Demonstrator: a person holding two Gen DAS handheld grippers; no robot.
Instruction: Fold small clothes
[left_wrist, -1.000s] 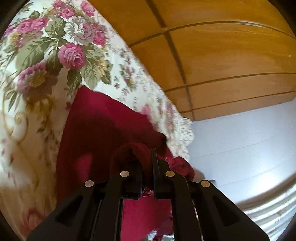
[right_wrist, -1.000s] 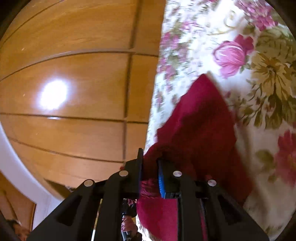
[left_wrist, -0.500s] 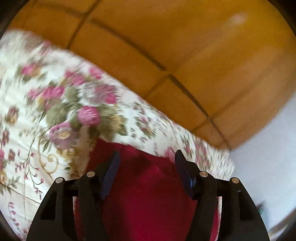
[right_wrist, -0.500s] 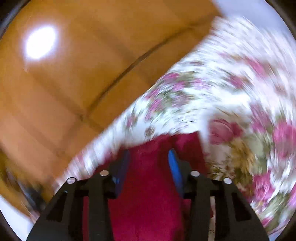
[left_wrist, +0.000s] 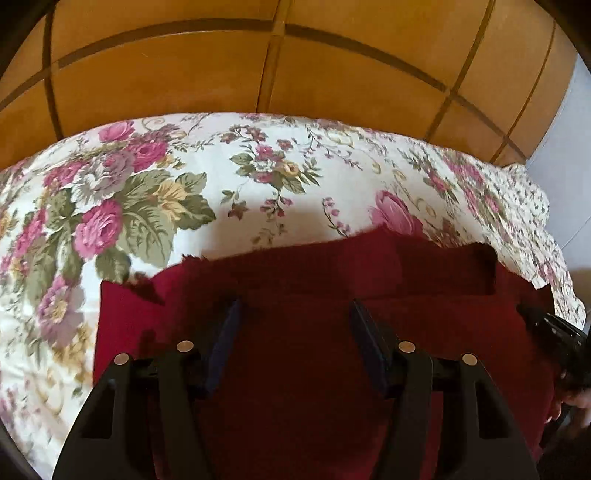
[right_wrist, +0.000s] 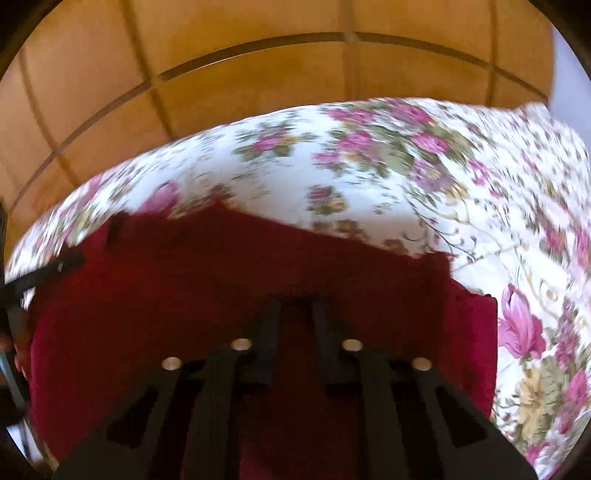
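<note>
Dark red garment lies flat on the floral bedspread, wooden panelled wall behind the bed; the same garment fills the lower half of the right wrist view, floral bedspread beyond it. Left tongs are spread wide apart, nothing between the fingers, hovering over the cloth; can't tell if the tips touch it. Right tongs show a narrower gap, apart and holding nothing as far as the motion blur lets me see; contact with the fabric can't be told either. Garment sits directly under and ahead of both tongs, its far edge running left-right across both views, so its long axis looks crosswise to the fingers. A doubled band of cloth lies along the far edge in the left view, so one fold appears laid already (judgement). In the left view the right tongs sit at the garment's right end; in the right view the left tongs peek in at the left, so each covers its own end and neither is clearly nearer to the middle. Next likely step: regrip a side edge or near edge and bring it across for the second fold, judged from the layout. Risk: thick soft fabric, tongs may pinch one layer only and pull the laid fold open
</note>
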